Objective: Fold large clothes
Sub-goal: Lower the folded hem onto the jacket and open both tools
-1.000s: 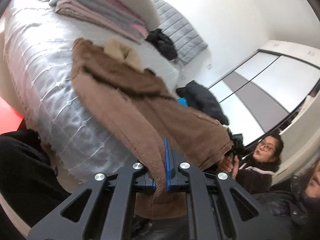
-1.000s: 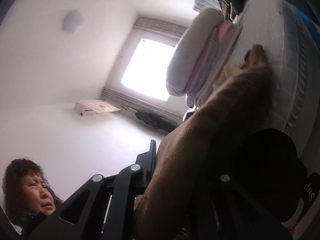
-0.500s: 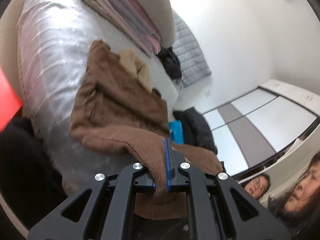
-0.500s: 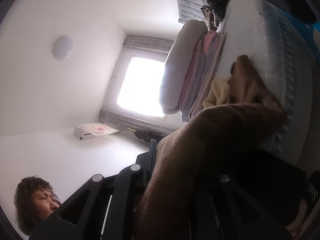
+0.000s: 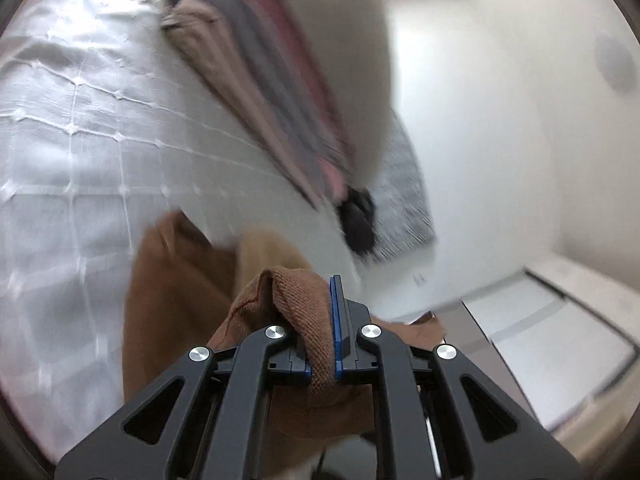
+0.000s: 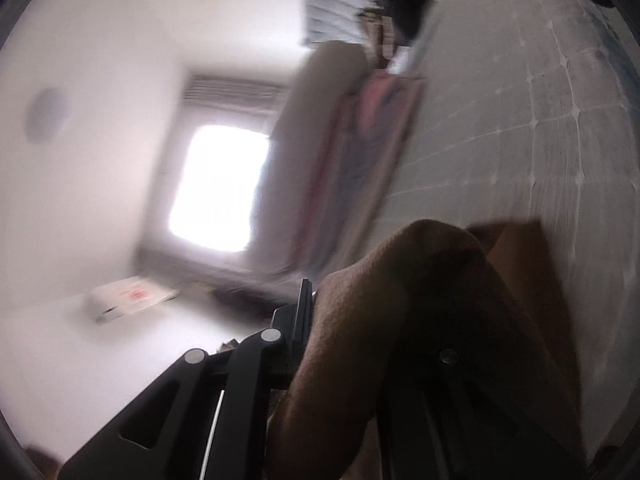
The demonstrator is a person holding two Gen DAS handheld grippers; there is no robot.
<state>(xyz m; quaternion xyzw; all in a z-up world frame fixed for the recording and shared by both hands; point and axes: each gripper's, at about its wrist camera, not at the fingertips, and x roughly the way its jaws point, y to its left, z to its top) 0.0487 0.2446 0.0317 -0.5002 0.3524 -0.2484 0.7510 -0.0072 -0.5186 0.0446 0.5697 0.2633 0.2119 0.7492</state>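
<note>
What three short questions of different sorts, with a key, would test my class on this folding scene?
1. True or false: the left gripper is shut on the brown garment.
2. Which lies on the bed beyond the garment? A. a stack of folded linens B. a laptop C. shoes
3. Fill in: the right gripper holds brown ____.

Key: 1 true; 2 A; 3 cloth.
</note>
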